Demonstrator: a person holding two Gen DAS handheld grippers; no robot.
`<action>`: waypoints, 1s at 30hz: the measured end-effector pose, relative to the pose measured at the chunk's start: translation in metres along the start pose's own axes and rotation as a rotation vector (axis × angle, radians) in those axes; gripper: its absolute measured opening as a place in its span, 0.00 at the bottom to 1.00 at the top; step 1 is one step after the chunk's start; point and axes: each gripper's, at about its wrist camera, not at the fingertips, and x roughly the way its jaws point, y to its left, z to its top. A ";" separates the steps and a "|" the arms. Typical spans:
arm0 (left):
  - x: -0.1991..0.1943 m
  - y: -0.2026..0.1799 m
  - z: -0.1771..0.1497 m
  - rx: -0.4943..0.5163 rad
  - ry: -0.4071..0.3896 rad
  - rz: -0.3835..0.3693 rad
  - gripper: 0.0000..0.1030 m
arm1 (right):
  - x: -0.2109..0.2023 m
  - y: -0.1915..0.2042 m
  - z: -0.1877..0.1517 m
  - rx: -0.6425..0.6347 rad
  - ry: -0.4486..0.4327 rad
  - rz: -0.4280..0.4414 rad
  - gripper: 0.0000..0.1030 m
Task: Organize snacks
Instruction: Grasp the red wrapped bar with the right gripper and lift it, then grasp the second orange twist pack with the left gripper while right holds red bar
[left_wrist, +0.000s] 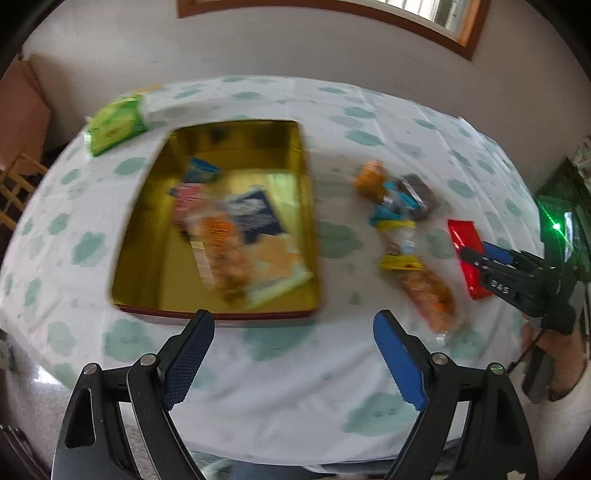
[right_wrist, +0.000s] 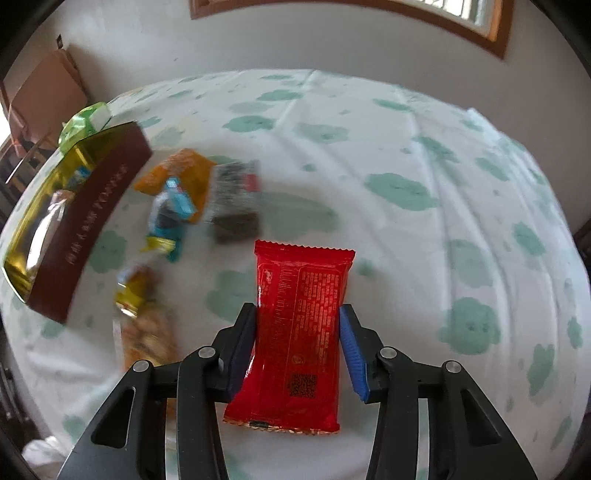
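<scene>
Snacks are split between two places: several packets already lie in the gold-lined tin on the table, and a loose cluster waits on the cloud-print cloth beside it. My right tool straddles the red packet, one pad at each long edge; the pads look to be touching the wrapper, so I read it as clamped on, though the grip looks light and I cannot be sure how firmly it bites. To do this step well I would squeeze only until the foil buckles slightly, since a slick wrapper like this can slide out if pinched at its edges, then lift straight up before carrying it across, high enough to clear the tin's maroon wall. I would set it flat in the bare gold corner, not on top of the pile. My left tool hangs with its jaws apart and nothing between them, over bare cloth near the tin's front rim. Inside the tin I can make out a dark blue packet, an orange snack bag and a pink one, blurred. Outside remain an orange packet, a dark brownie-like packet, a teal wrapper and a clear bag of nuts. A green box sits behind the tin.
</scene>
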 end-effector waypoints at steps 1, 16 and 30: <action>0.003 -0.008 0.000 0.003 0.011 -0.013 0.83 | -0.001 -0.007 -0.004 0.008 -0.009 0.002 0.44; 0.046 -0.094 0.015 -0.018 0.124 -0.063 0.82 | -0.007 -0.055 -0.030 0.049 -0.121 0.014 0.47; 0.077 -0.127 0.020 -0.057 0.140 -0.031 0.76 | -0.006 -0.052 -0.035 0.046 -0.141 0.014 0.51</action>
